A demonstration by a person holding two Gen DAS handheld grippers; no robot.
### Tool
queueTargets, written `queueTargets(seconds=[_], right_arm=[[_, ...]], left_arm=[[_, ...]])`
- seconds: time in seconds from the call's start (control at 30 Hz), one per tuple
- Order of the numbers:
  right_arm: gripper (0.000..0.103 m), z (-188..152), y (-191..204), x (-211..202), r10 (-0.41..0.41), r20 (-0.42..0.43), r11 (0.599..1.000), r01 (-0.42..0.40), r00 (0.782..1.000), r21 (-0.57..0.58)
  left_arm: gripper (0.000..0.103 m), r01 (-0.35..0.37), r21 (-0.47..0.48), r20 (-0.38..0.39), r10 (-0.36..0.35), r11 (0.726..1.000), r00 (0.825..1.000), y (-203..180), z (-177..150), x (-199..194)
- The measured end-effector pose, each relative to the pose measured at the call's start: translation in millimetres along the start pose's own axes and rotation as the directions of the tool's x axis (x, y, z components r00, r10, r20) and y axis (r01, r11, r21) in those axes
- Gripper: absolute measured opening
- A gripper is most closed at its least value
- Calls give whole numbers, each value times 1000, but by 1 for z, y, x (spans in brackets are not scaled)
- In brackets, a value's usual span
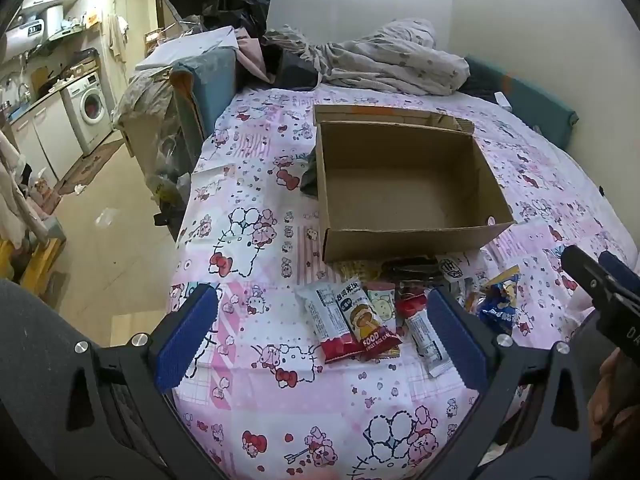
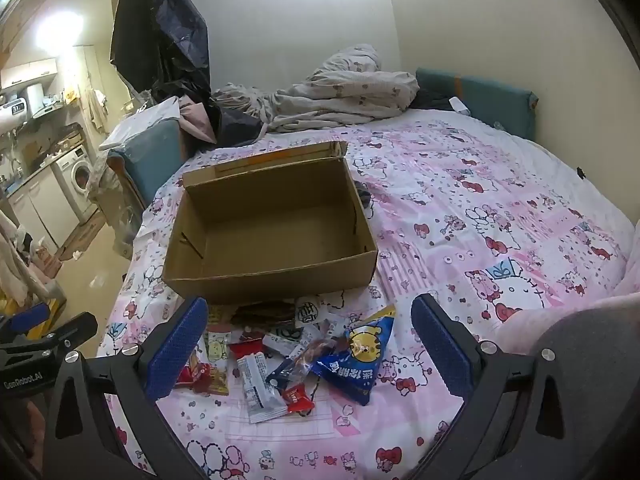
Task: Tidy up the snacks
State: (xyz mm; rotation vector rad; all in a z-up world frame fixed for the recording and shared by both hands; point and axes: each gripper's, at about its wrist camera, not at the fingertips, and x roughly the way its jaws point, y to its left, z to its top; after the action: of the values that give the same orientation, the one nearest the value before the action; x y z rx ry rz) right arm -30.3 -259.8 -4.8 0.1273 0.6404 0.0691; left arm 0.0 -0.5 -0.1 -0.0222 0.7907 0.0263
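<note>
Pink bedspread [image 2: 460, 208]: empty cardboard box [image 2: 272, 216], snacks [image 2: 288, 360] beside.

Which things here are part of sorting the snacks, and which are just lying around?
For the job: cardboard box, snack packets, blue triangular snack bag, left gripper, right gripper.
Lying about: crumpled duvet, teal cushion, black garment, washing machine.

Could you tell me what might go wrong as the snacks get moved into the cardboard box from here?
1. The snack packets overlap in a loose pile, so open jaws closing on one could drag or pinch a neighbour.
2. They lie on a soft bedsheet; fingers pressing down may catch fabric.
3. The left gripper and right gripper both hang over the same pile and could collide.
The cardboard box is empty.
</note>
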Motion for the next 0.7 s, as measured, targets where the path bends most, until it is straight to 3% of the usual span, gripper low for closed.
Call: queueTargets(seconds=[0.7], right_arm=[[103,0,-2,0,2,3,1000,-2,1000,7]], left_arm=[[103,12,-9,-1,-12,1000,1000,3,1,-1]])
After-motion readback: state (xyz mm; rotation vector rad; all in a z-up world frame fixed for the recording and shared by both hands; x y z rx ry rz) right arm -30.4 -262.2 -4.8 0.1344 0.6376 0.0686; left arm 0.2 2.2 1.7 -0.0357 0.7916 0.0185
